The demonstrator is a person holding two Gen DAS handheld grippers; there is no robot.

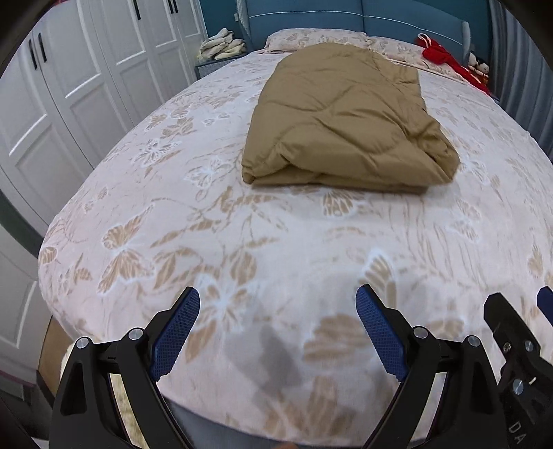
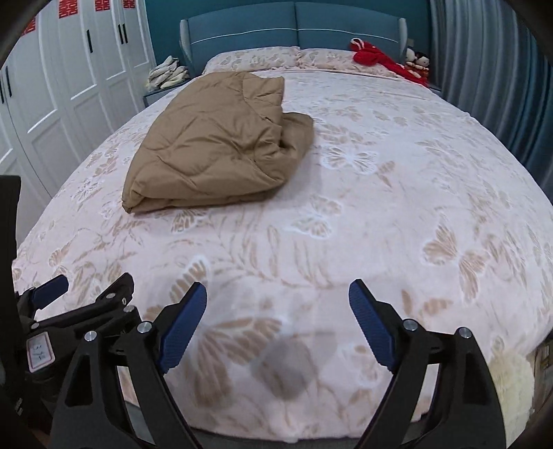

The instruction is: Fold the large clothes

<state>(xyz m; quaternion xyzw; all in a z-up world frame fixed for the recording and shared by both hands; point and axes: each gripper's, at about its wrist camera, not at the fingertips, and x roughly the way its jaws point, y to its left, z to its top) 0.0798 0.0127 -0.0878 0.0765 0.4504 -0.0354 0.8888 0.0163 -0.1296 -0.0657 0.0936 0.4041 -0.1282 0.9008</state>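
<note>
A tan quilted garment [image 1: 345, 124] lies folded into a thick bundle on the bed [image 1: 242, 241], in the middle of the mattress. In the right wrist view the same garment [image 2: 217, 152] sits to the upper left, its right end bunched up. My left gripper [image 1: 278, 300] hovers over the foot of the bed, well short of the garment, open with nothing between its blue pads. My right gripper [image 2: 278, 293] is beside it, also open and empty. Each gripper shows at the edge of the other's view: the right one [image 1: 518, 331], the left one [image 2: 86, 293].
White wardrobe doors [image 1: 69, 86] run along the left of the bed. A blue headboard [image 2: 293, 31], two pillows [image 2: 255, 57], a red cloth item [image 2: 376, 57] and small dolls [image 2: 418, 60] are at the far end. Pale folded cloths [image 1: 223, 45] sit on a nightstand. Grey curtains [image 2: 490, 69] hang right.
</note>
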